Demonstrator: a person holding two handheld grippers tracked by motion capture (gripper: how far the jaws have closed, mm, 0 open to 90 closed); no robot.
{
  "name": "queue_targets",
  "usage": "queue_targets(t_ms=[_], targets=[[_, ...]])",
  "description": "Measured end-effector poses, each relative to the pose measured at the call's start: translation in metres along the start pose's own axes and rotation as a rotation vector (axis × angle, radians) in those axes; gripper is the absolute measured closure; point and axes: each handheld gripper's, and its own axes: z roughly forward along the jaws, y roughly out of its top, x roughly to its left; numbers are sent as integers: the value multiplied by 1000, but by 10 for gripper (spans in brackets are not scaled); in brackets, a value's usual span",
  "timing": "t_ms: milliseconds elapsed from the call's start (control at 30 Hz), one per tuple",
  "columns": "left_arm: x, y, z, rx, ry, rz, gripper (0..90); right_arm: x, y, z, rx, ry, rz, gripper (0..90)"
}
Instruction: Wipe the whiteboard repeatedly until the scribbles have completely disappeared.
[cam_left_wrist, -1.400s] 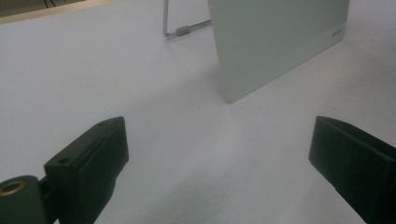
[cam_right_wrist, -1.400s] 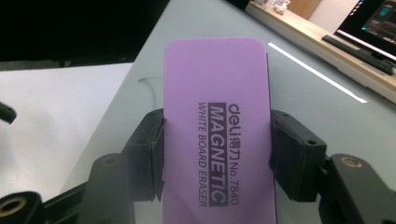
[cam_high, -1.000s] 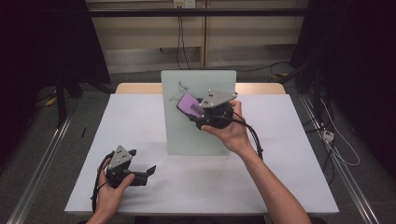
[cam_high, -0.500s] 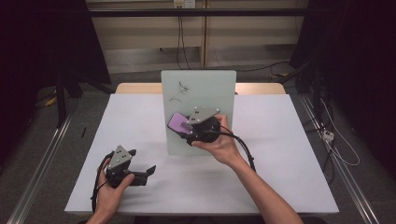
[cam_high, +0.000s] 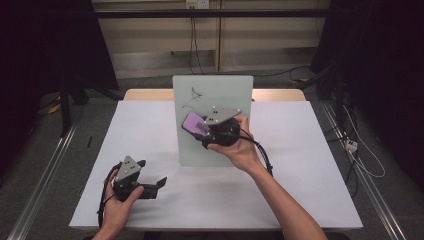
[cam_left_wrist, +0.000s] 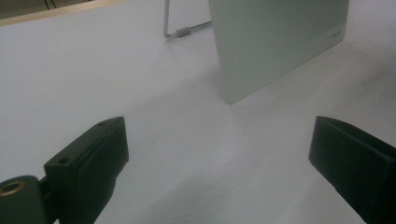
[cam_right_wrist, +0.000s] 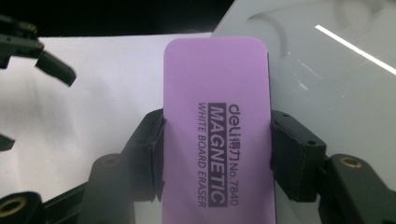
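Observation:
A pale whiteboard (cam_high: 220, 92) stands upright at the middle of the white table (cam_high: 310, 150), with black scribbles (cam_high: 192, 95) near its top left. My right gripper (cam_high: 196, 128) is shut on a purple magnetic whiteboard eraser (cam_high: 193, 122) and holds it in front of the board's face, below the scribbles. In the right gripper view both pads clamp the sides of the eraser (cam_right_wrist: 217, 116), with the whiteboard (cam_right_wrist: 336, 79) behind it. At the table's front left my left gripper (cam_high: 157, 183) rests open, nothing between its jaws. Ahead of it stands the whiteboard (cam_left_wrist: 275, 42).
A wire stand (cam_left_wrist: 187, 31) props the board from behind. A wooden strip (cam_high: 145, 94) runs along the table's far edge. On the floor lie metal rails (cam_high: 45, 185) to the left and cables (cam_high: 357, 155) to the right.
The right gripper carried the eraser down and left across the board, then back up a little. The left gripper has stayed put.

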Motion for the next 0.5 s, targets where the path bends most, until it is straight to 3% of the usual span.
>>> queue_targets(t_ms=[500], targets=[[0, 0, -1, -3, 0, 0, 47, -33, 31, -30, -59, -103, 23, 418]])
